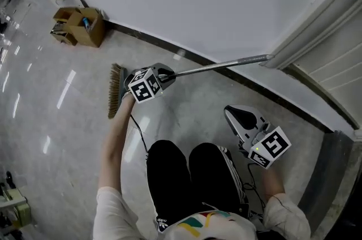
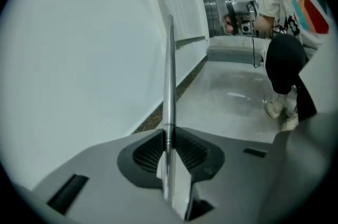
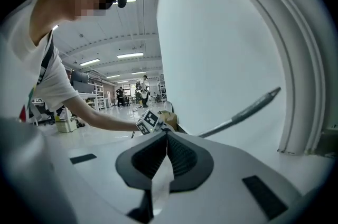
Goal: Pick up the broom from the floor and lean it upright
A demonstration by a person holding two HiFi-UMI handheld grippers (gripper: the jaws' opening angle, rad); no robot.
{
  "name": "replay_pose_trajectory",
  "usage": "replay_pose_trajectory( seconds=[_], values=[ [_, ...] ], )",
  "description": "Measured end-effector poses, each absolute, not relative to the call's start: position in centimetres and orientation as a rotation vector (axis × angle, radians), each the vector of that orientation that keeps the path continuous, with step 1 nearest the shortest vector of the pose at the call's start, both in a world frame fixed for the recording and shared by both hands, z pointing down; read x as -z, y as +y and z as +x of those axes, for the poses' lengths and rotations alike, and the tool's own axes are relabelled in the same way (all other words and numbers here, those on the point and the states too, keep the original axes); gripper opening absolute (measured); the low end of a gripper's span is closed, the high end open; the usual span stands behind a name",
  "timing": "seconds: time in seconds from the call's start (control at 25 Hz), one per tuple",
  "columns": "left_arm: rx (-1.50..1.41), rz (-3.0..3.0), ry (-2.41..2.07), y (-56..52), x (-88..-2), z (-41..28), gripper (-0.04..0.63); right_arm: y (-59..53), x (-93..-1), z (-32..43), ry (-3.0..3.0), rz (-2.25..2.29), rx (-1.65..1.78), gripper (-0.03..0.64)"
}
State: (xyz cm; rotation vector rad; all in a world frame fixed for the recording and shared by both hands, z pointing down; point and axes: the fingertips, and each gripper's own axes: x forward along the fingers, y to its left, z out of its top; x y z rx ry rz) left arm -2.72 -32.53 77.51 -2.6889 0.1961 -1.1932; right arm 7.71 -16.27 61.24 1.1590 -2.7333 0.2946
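Broom: clamped on metal handle, just beside brush head, by left hand-held gripper, jaws pressed on the shaft. Lay slanted, brush head at far left low over floor, handle tip at far right against wall beside door frame. Contact of bristles with floor could not be told. Right hand-held gripper: closed, empty, near right, apart from broom. Pick-up judged done; raising upright and leaning judged outstanding.
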Motion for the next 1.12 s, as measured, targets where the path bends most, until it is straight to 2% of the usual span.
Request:
replay_pose_trajectory(
  seconds=[0.16,0.32,0.64,0.88,1.12],
  values=[
    [1.021,-2.782,0.419,-34.5,-72.3,-4.3,0.117,-15.8,-58.7,7.5,-2.755,1.164,-0.255,0.014],
    [0.707,-2.889,0.718,-37.3,-67.7,-5.4,0.117,-14.4,-57.5,8.4,-2.750,1.211,-0.252,0.014],
    [0.234,-2.936,1.138,-41.7,-62.0,-8.4,0.117,-13.6,-60.1,8.1,-2.658,1.216,-0.208,0.014],
    [0.102,-2.874,1.365,-43.5,-60.8,-9.7,0.117,-13.8,-61.7,5.4,-2.706,1.181,-0.299,0.014],
    [0.080,-2.865,1.397,-44.9,-60.1,-8.4,0.117,-13.2,-62.3,4.5,-2.769,1.200,-0.458,0.014]
  ],
)
